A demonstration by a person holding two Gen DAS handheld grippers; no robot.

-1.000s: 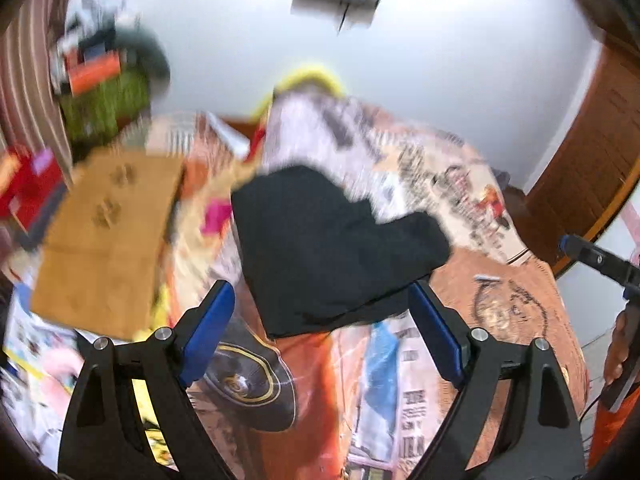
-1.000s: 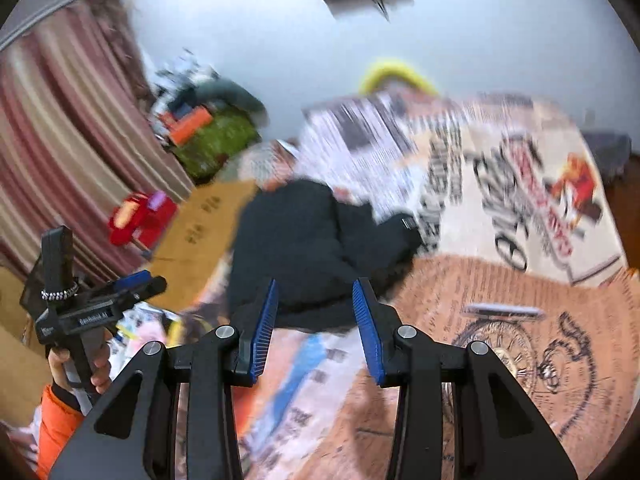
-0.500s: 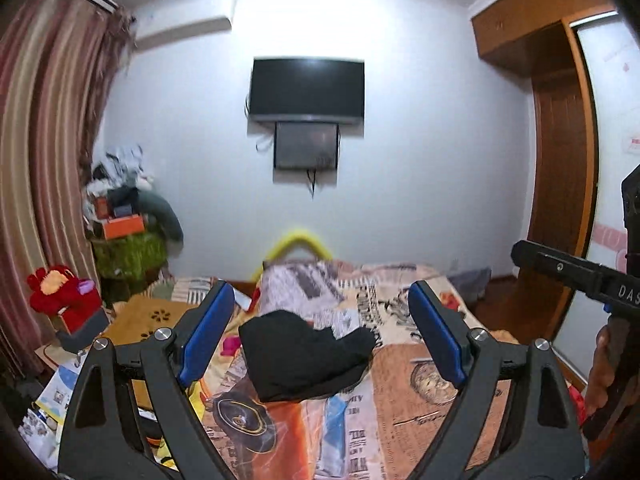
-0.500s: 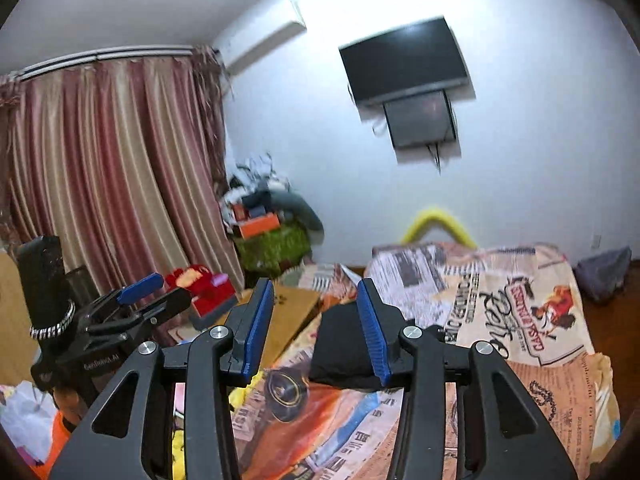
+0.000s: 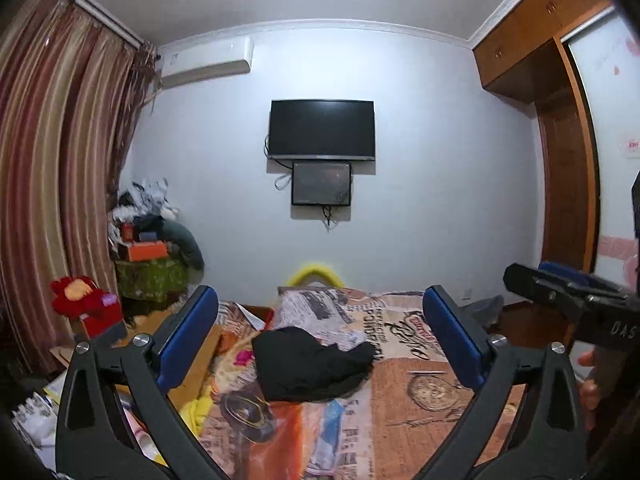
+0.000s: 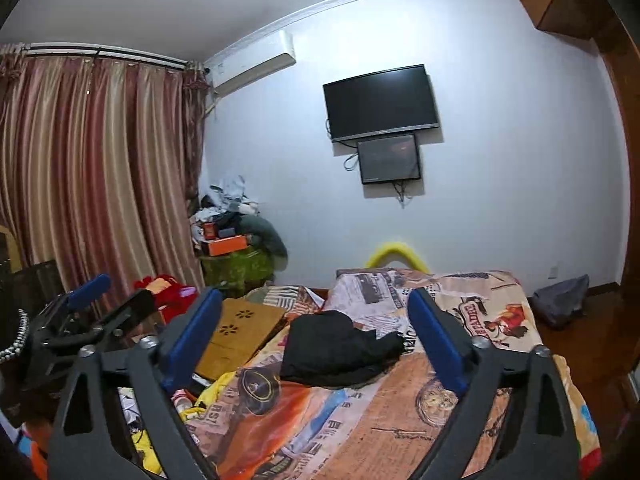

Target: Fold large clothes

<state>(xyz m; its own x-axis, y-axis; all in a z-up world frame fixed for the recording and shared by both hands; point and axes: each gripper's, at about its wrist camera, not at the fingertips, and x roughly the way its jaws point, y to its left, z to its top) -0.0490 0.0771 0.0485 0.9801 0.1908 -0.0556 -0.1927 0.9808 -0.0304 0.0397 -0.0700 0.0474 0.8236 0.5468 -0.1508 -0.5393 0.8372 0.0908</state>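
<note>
Left wrist: left gripper [image 5: 320,344] open, empty; wardrobe [image 5: 560,160] visible | Right wrist: right gripper [image 6: 316,336] open, empty; garment [image 6: 340,348] on bed [image 6: 460,432]; curtain [image 6: 92,168] fuller

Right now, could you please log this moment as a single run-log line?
left tool: open, empty | right tool: open, empty | black garment: bunched on bed, untouched
</note>
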